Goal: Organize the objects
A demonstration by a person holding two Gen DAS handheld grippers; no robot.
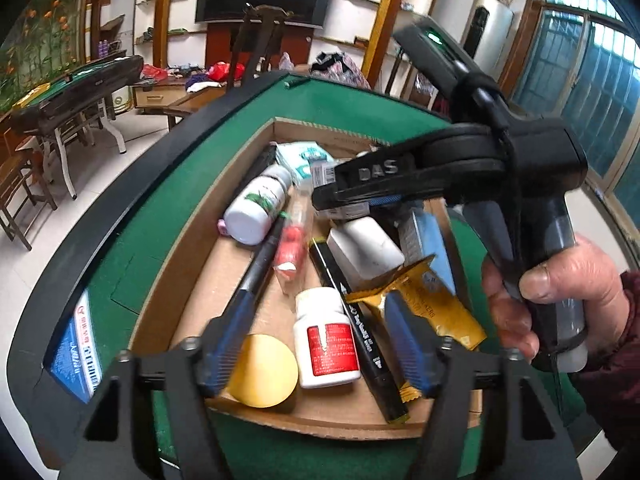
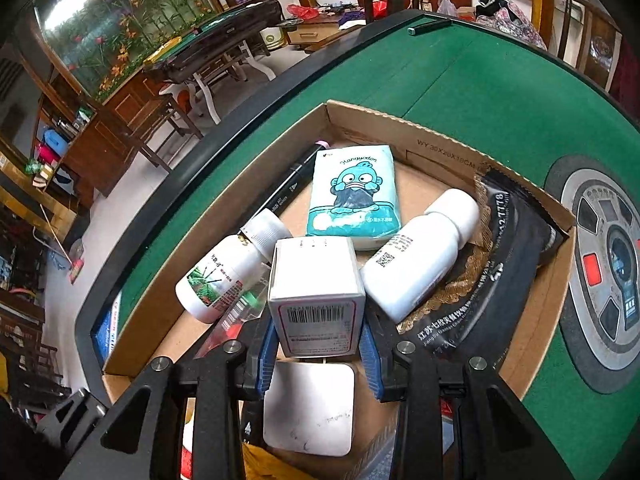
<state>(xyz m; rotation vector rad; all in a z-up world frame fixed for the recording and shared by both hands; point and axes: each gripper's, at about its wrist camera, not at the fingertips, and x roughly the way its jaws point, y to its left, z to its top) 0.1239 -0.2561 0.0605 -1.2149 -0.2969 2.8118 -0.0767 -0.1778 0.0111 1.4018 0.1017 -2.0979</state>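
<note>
A cardboard box [image 1: 188, 264] on the green table holds several items: white bottles [image 1: 326, 338], black markers [image 1: 360, 332], a yellow disc [image 1: 264, 370], a gold packet [image 1: 436, 304]. My left gripper [image 1: 316, 344] is open low over the box, its blue fingers either side of the red-labelled bottle. My right gripper [image 2: 318, 348] is shut on a small white barcoded box [image 2: 316, 292], held above the cardboard box [image 2: 532, 344]; it also shows in the left wrist view [image 1: 340, 196]. Below it lie a tissue pack [image 2: 354, 196], two white bottles [image 2: 420, 256] and a black packet [image 2: 508, 256].
The green felt table [image 2: 480, 80] has a black raised rim and a round control panel [image 2: 616, 272] at the right. A blue card [image 1: 78, 356] lies at the table's left edge. Another table and chairs stand beyond.
</note>
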